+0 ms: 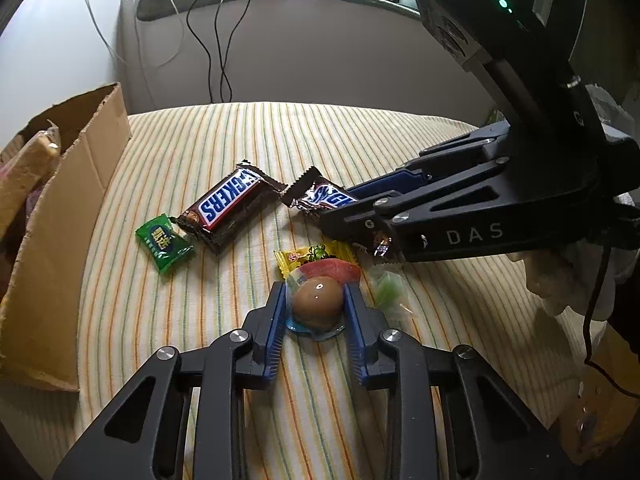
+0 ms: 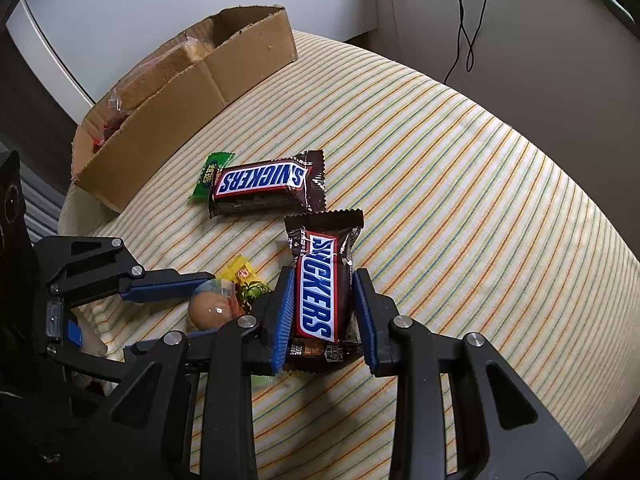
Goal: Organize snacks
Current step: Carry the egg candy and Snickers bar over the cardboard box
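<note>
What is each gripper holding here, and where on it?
Left gripper: the packaged egg, fingers on its two sides. Right gripper: a Snickers bar, fingers on its long sides.

Left tongs (image 1: 316, 304) clamped, angled down; right tongs (image 2: 324, 312) clamped, angled down.

Open cloth (image 2: 460, 184) right of cardboard box (image 2: 192, 92)

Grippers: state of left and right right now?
Left gripper: closed on the packaged egg.
Right gripper: closed on a Snickers bar.
</note>
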Available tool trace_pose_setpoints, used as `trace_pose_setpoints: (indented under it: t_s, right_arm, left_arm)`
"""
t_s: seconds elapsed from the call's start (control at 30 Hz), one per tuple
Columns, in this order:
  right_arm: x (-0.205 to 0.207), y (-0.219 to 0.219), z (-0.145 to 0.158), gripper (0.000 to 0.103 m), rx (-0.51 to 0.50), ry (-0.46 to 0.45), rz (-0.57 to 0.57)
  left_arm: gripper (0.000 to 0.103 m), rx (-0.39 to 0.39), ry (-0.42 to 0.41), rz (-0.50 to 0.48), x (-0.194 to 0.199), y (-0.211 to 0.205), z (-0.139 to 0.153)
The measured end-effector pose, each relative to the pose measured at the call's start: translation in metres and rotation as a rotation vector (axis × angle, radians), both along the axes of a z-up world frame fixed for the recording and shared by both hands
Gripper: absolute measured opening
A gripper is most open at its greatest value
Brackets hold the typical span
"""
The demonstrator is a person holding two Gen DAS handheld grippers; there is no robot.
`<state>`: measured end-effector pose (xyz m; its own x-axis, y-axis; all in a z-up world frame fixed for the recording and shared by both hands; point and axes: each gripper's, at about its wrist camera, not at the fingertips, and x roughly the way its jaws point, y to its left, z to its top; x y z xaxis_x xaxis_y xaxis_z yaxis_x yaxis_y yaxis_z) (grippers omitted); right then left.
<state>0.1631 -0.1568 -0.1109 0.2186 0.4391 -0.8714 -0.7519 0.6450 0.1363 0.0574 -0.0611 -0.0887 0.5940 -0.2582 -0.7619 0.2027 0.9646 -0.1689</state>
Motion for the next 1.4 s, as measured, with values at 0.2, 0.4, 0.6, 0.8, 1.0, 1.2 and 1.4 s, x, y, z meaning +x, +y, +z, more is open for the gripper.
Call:
trace_pose_setpoints:
  t_s: [0.2, 0.4, 0.6, 0.8, 1.0, 1.2, 1.4]
  right_arm:
    - [-0.003, -0.007, 0.003, 0.030, 0.014, -0.003, -0.020]
    - [-0.007, -0.009, 0.006, 0.030, 0.011, -0.012, -0.024]
    - [-0.021, 0.001, 0.010, 0.030, 0.020, -0.022, 0.021]
    - [-0.038, 0.025, 0.007, 0.030, -0.017, -0.044, 0.106]
    - [-0.043, 0.037, 0.005, 0.030, -0.044, -0.064, 0.119]
    - [-0.048, 0.038, 0.016, 0.030, -0.034, -0.070, 0.130]
    - [-0.055, 0.041, 0.031, 0.030, -0.023, -0.097, 0.139]
  left_arm:
    - [0.026, -0.015, -0.013, 0.009, -0.002, 0.013, 0.004]
    - [0.026, -0.051, -0.017, 0.024, -0.008, 0.032, 0.005]
    - [0.026, -0.043, 0.003, 0.021, -0.020, 0.039, -0.001]
    - [0.026, -0.084, -0.009, 0.049, -0.031, 0.053, 0.003]
    - [0.026, -0.089, -0.007, 0.074, -0.033, 0.060, 0.003]
    - [0.026, -0.101, -0.031, 0.096, -0.044, 0.063, 0.014]
    - [0.026, -0.092, -0.088, 0.120, -0.055, 0.078, 0.034]
